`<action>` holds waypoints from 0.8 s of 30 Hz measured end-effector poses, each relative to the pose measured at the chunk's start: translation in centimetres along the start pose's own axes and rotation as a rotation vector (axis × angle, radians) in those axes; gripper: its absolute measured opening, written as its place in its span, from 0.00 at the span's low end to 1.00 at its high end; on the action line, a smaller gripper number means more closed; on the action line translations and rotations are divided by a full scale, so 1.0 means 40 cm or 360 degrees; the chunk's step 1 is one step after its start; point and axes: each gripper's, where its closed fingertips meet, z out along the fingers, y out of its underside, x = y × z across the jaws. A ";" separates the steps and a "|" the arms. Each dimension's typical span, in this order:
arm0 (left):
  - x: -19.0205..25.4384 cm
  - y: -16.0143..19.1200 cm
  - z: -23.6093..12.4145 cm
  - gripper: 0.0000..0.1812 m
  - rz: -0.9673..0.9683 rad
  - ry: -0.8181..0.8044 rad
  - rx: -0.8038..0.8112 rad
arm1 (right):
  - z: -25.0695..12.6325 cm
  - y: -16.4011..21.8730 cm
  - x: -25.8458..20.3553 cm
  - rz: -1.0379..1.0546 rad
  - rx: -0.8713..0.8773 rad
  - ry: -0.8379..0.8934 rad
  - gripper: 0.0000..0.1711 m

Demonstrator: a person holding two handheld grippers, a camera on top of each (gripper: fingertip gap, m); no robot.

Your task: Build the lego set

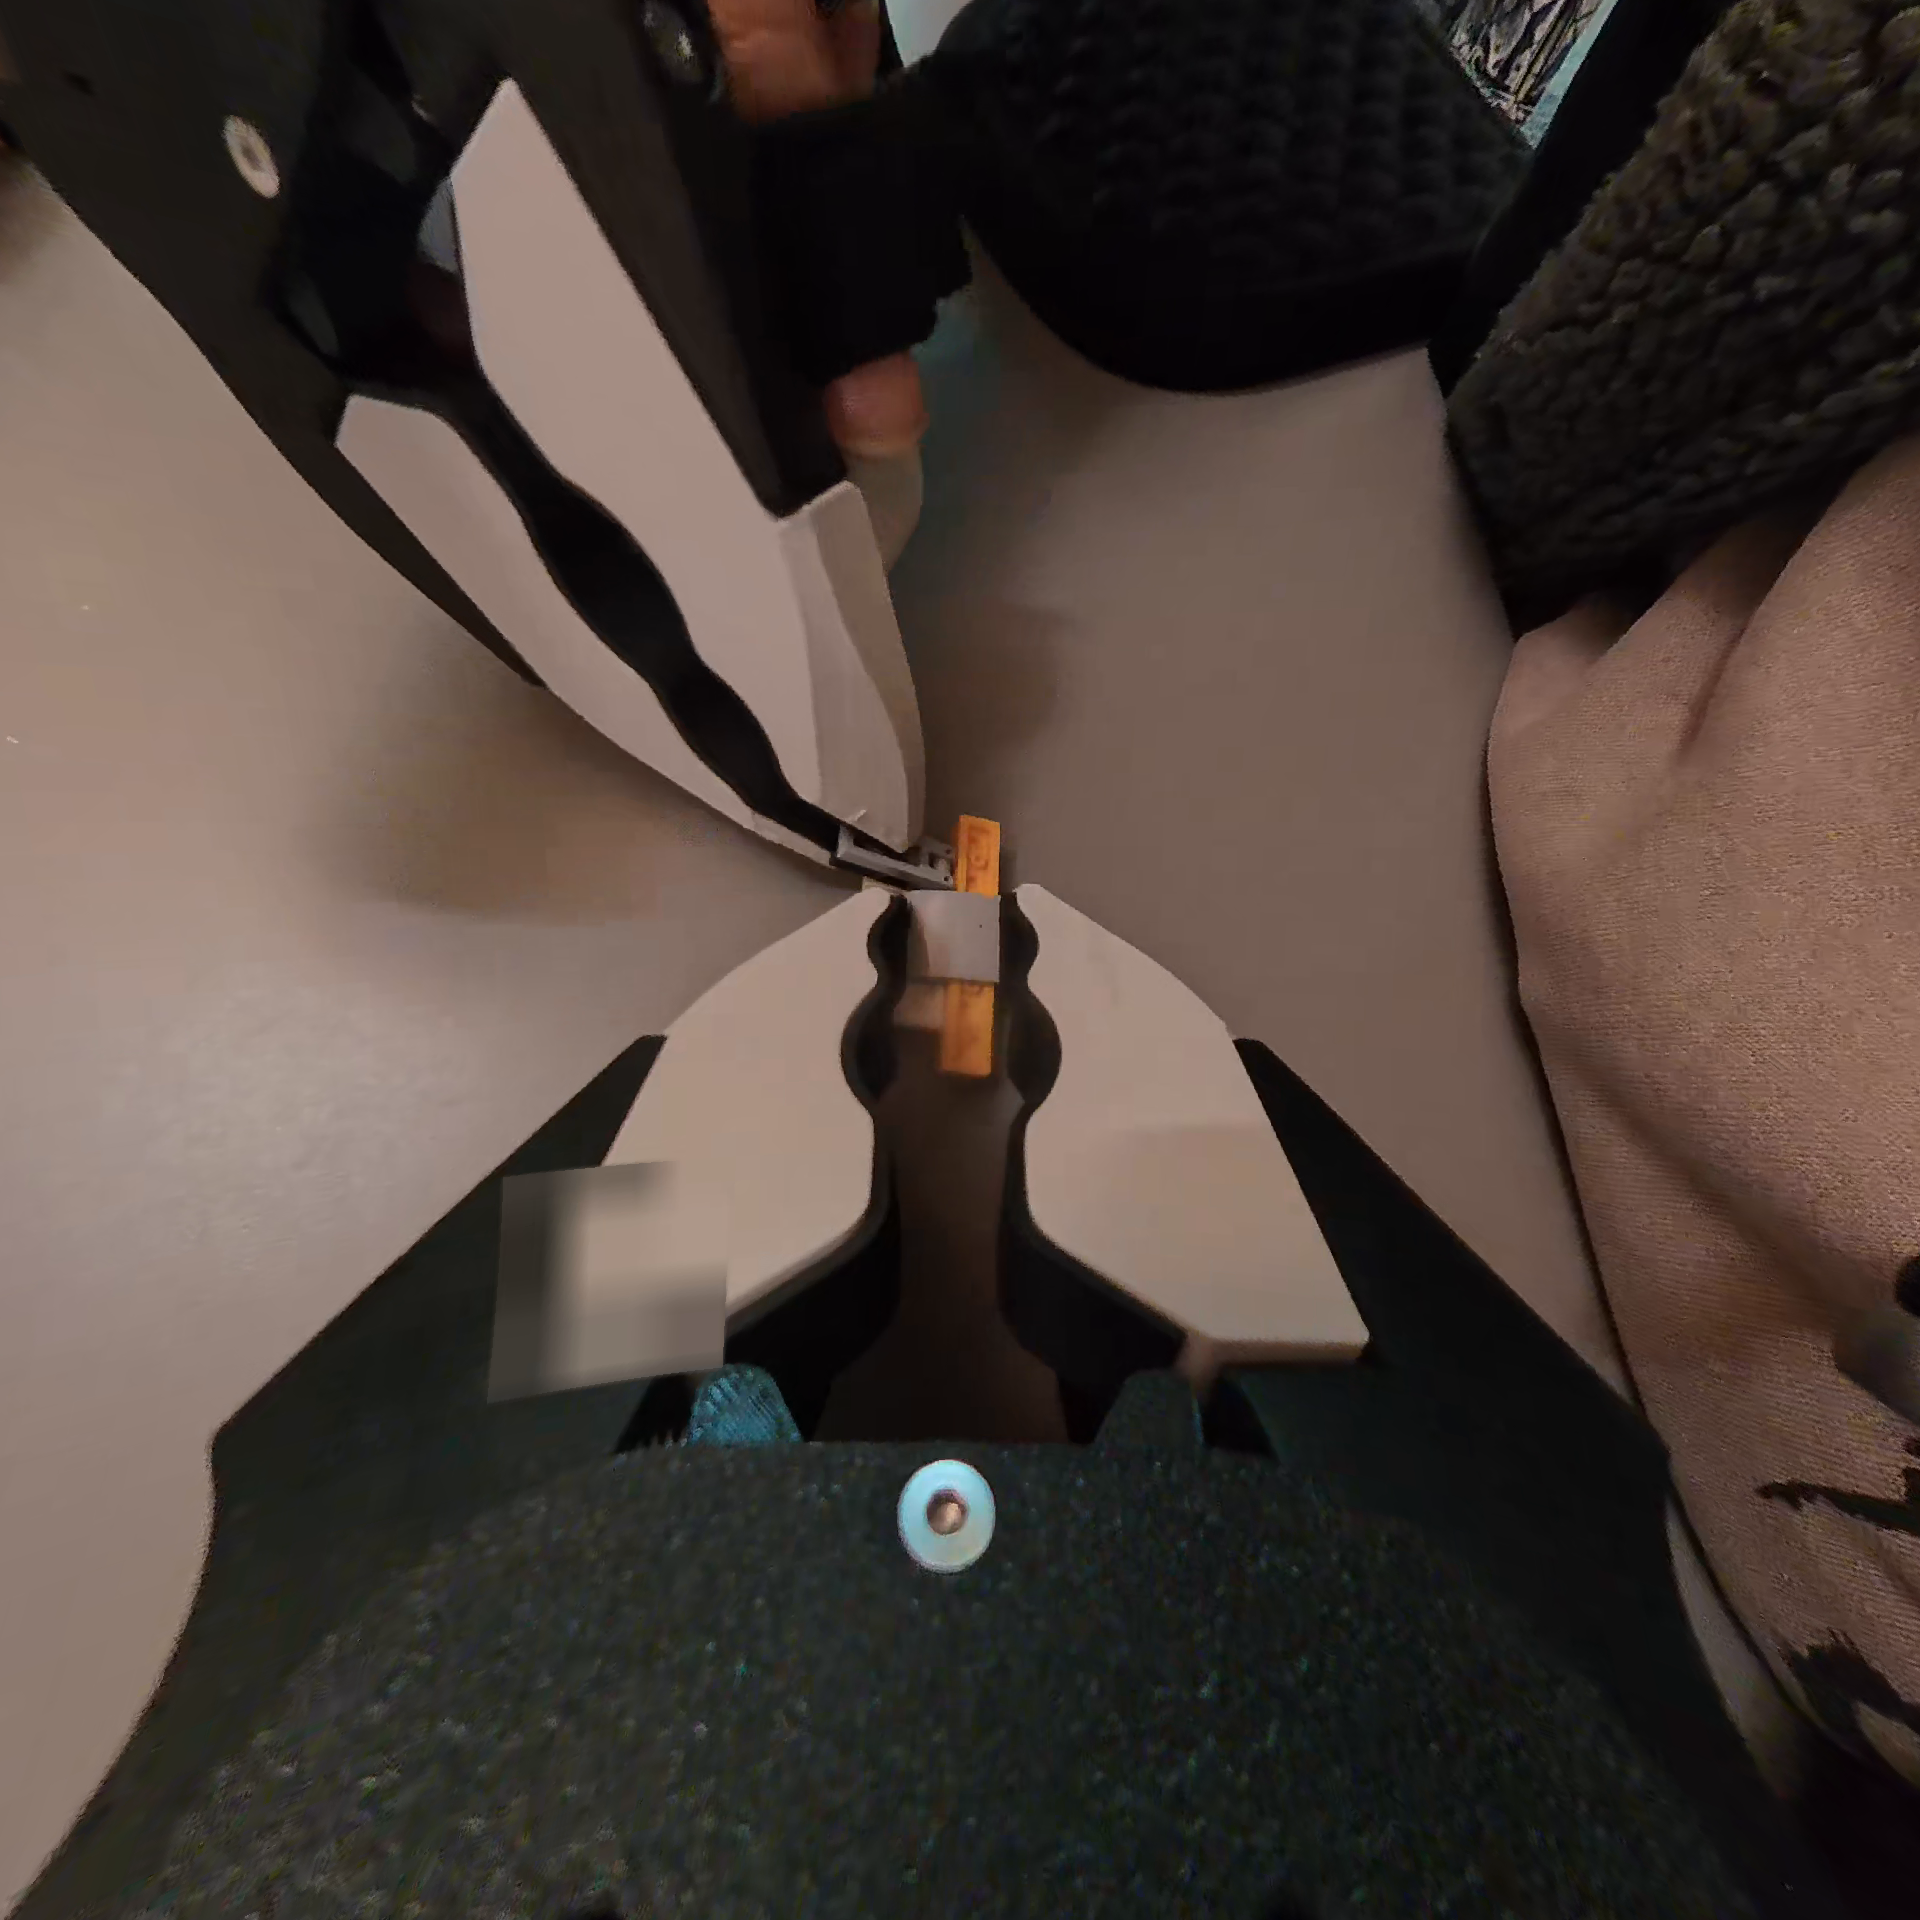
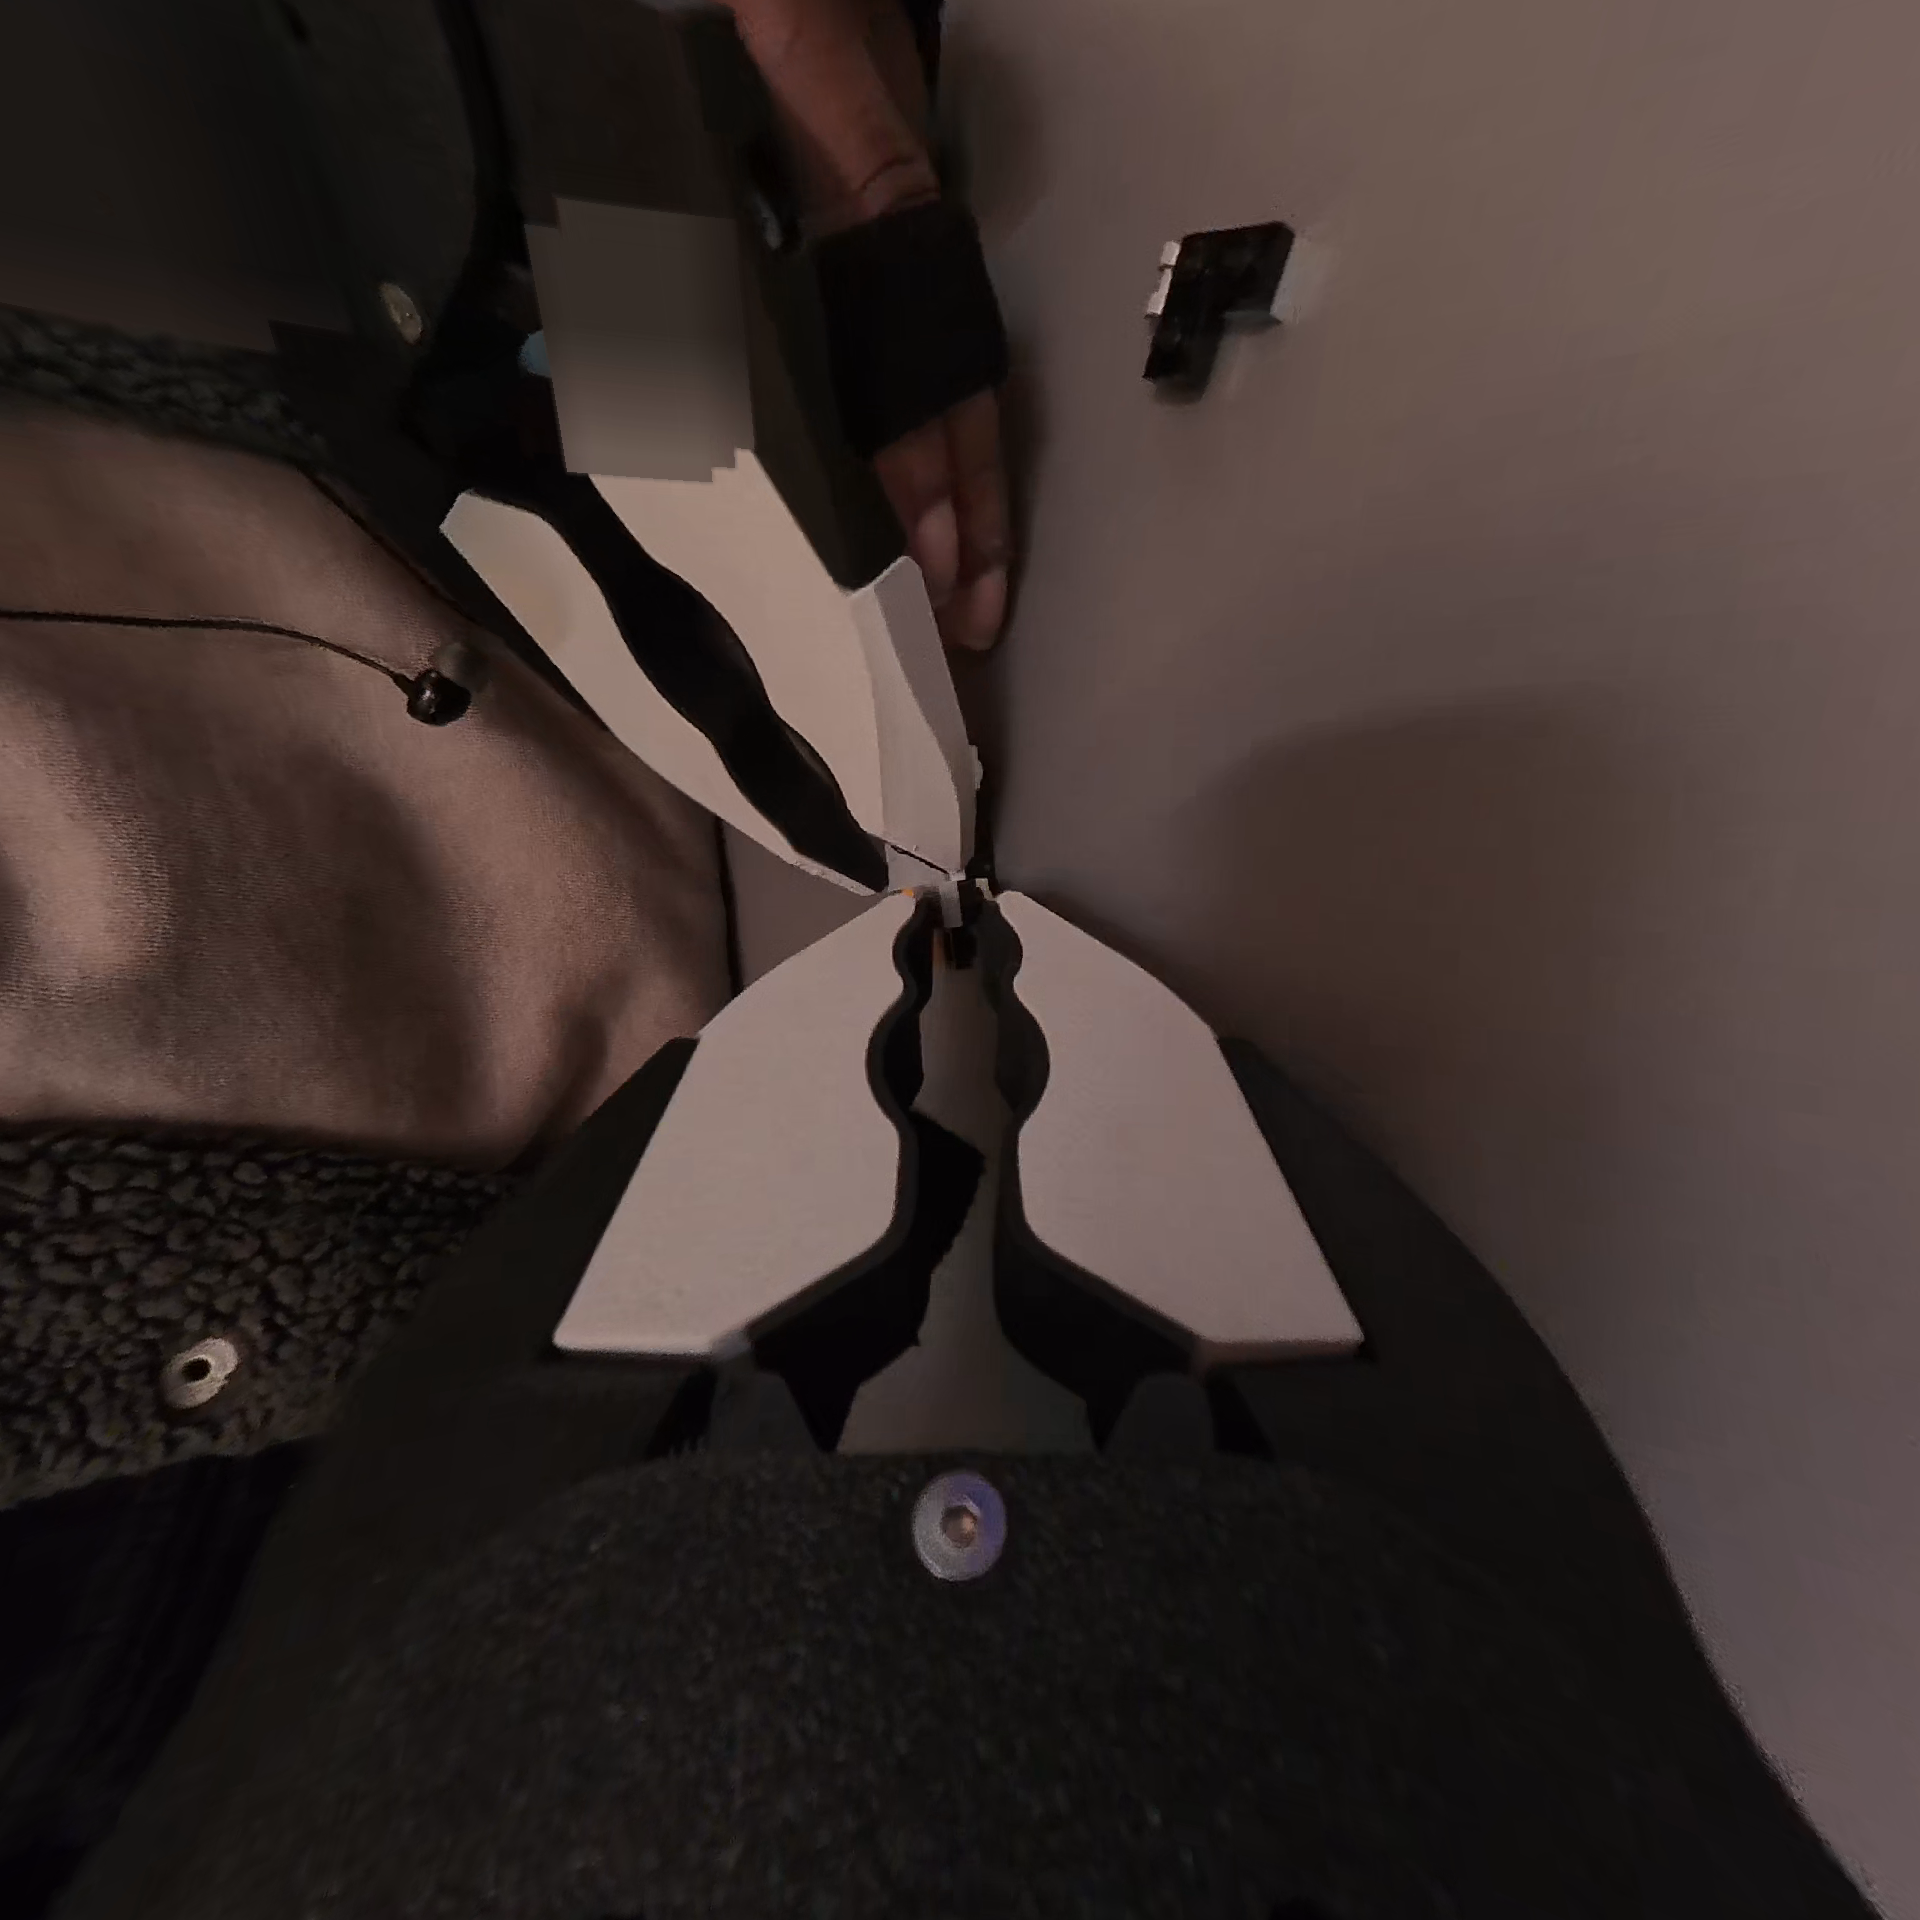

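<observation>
In the left wrist view my left gripper [image 1: 956,906] is shut on a small assembly: a light grey brick [image 1: 956,940] with an orange plate [image 1: 977,854] that sticks out past both ends of it. My right gripper [image 1: 885,871] comes in from the upper left, shut on a small dark grey piece [image 1: 896,860] that touches the assembly beside the orange plate. In the right wrist view my right gripper [image 2: 956,900] is shut on a small piece [image 2: 952,914], tip to tip with the left gripper [image 2: 923,864]. The piece is mostly hidden there.
A black L-shaped lego part [image 2: 1216,301] with a white piece on its edge lies on the pale table [image 2: 1507,623]. The person's beige shirt [image 1: 1704,935] and dark fleece jacket [image 1: 1683,343] are close by. Gloved hands [image 2: 925,312] hold the grippers. The grippers are tip to tip, or close to it.
</observation>
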 end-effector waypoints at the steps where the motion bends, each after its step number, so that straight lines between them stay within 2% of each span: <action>1: 0.000 -0.001 -0.001 0.09 -0.0003 0.0002 0.0004 | 0.000 0.000 0.001 0.0023 -0.0031 -0.0012 0.05; 12: -0.003 -0.003 -0.004 0.09 -0.0034 0.0033 0.0025 | 0.000 -0.004 0.011 0.0147 -0.0265 -0.0124 0.06; 24: -0.003 -0.006 -0.007 0.08 -0.0053 0.0048 0.0045 | 0.003 -0.007 0.013 0.0132 -0.0296 -0.0090 0.06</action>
